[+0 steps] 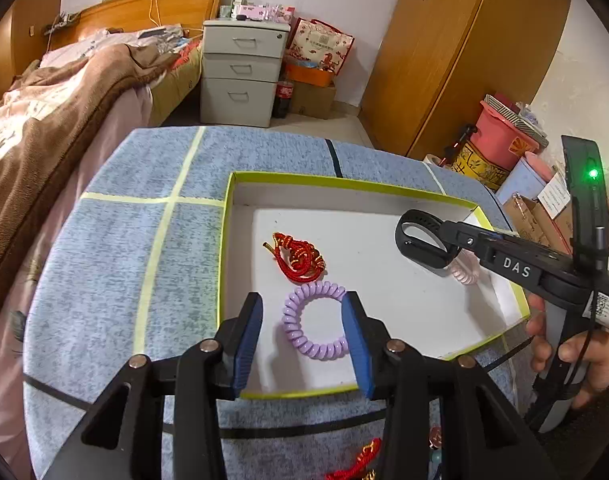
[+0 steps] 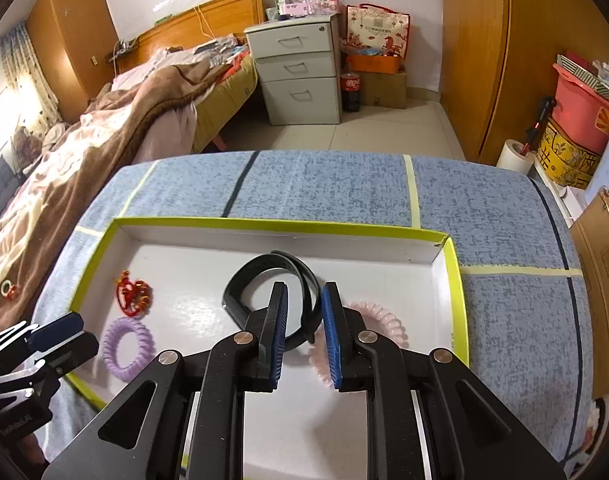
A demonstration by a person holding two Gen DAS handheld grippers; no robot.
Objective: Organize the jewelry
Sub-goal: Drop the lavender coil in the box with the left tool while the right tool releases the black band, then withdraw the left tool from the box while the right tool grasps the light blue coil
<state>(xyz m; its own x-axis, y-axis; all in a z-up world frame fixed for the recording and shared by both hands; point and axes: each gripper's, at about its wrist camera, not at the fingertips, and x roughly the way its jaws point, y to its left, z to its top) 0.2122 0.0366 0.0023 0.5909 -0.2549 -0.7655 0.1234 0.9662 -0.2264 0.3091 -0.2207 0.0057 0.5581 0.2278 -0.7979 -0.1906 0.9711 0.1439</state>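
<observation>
L gripper (image 1: 302, 340) spread wide, nothing pinched; purple coil band (image 1: 314, 322) lies flat on tray floor between the pads, far pad at its 3 o'clock edge, can't tell if touching. R gripper (image 2: 302, 334) part open, black wristband (image 2: 272, 300) strap runs through the gap; pads don't look to press it, so I read it as let go and resting on the tray (image 2: 264, 224). Pink coil band (image 2: 374, 320) sits under/behind the R jaw at approx 3 o'clock of the wristband. Red knotted cord (image 1: 298, 258) at 12 o'clock of the purple coil, apart from it. More red cord (image 1: 356, 462) still on the blue cloth (image 1: 112, 264) outside, 6 o'clock of tray, partly hidden. Handling, my guess: coils are light, springy, smooth plastic, squash and may pop out, so pinch across one side of the ring, not the whole dia. Wristband is soft rubbery strap w/ stiffer tracker body; grab strap, good friction. Cord is limp, take it at the knot cluster.
</observation>
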